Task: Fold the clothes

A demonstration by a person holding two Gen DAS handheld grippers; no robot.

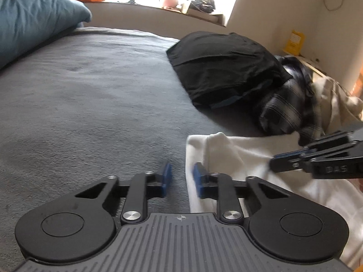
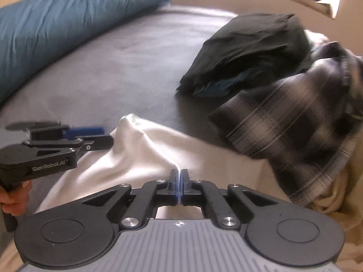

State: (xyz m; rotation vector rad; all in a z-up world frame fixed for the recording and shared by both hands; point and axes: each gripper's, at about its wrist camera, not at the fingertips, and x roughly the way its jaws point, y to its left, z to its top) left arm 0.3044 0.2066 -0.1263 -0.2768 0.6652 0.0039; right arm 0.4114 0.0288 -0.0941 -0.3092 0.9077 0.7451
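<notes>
Grey blanket covers the bed, with a blue pillow along its far left side and a bright window ledge beyond. On the right half of the bed lies a dark folded garment, and just beside it, nearer the camera, a crumpled plaid shirt that rests partly on a beige cloth. A yellow box stands against the wall behind them.

A white garment, the piece being folded, lies at the near edge of the blanket, rumpled and raised into a soft peak at its far left corner.

Right gripper has its blue pads pressed together, and a thin white fold of the garment shows pinched between them. In the left wrist view it reaches in from the right, with its tips on the white cloth.

Left gripper has its fingers a little apart, with a narrow gap between the blue pads. The garment's left edge runs through that gap, close to the right-hand pad, but the pads do not press on it. In the right wrist view this gripper sits at the left, just beside the raised corner, with a hand around its handle.
</notes>
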